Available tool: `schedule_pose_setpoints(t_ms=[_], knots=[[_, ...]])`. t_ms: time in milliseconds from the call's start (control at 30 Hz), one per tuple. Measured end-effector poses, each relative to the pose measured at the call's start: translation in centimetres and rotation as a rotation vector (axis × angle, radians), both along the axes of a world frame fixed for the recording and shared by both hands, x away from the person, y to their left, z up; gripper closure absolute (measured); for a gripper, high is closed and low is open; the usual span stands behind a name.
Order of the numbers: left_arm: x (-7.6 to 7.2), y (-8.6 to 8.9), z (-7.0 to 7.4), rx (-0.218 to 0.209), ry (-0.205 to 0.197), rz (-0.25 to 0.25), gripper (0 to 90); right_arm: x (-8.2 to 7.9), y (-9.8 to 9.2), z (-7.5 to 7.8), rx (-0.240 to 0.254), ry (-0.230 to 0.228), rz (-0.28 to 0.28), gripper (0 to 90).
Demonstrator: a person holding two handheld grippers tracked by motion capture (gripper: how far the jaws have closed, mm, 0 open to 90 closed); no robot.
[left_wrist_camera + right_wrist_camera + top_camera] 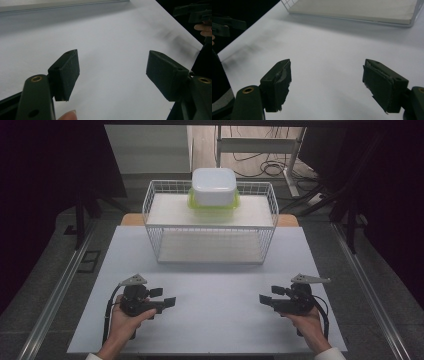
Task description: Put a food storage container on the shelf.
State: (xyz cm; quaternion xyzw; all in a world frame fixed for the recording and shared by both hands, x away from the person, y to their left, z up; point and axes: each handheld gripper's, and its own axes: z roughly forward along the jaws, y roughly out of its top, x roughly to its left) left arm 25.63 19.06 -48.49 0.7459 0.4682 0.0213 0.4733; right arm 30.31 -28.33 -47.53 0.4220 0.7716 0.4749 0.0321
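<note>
both claws sit low over the near part of the white tabletop (210,320), the left claw (162,297) and the right claw (267,299) pointing inward at each other with bare tabletop between them. each stands wide open and empty: in the left gripper view the pads (65,73) are far apart with nothing between, and the right gripper view shows the same of its worn pads (279,83). the nearest thing to work on is the tub (214,186), a white box with rounded corners resting on a green lid (192,202), seemingly upside down, on the top shelf of the wire rack (210,222) at the far side, well apart from both claws. the likely step is a reach to that tub, and it reads as barely begun. to do it well, i'd raise both claws first so they clear the rack's front rim, then come in from the two sides at the level of the tub's walls, not from above. the tub looks wider than one claw's span, so pressing it between the two claws, or pinching the green rim on each side, seems safer. keep the claws level and move them together, since smooth plastic may slip or tilt.
</note>
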Motion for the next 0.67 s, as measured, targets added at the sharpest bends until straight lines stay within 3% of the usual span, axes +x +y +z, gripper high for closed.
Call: schedule_pose_setpoints(t_ms=[333, 667], knots=[[-0.03, 0.24, -0.19, 0.021, -0.008, 0.008, 25.5, 0.04, 0.07, -0.38, -0.035, -0.013, 0.002, 22.9], [0.25, 0.42, -0.14, 0.017, -0.011, 0.025, 24.8, -0.03, -0.15, -0.25, -0.03, -0.033, -0.006, 22.1]])
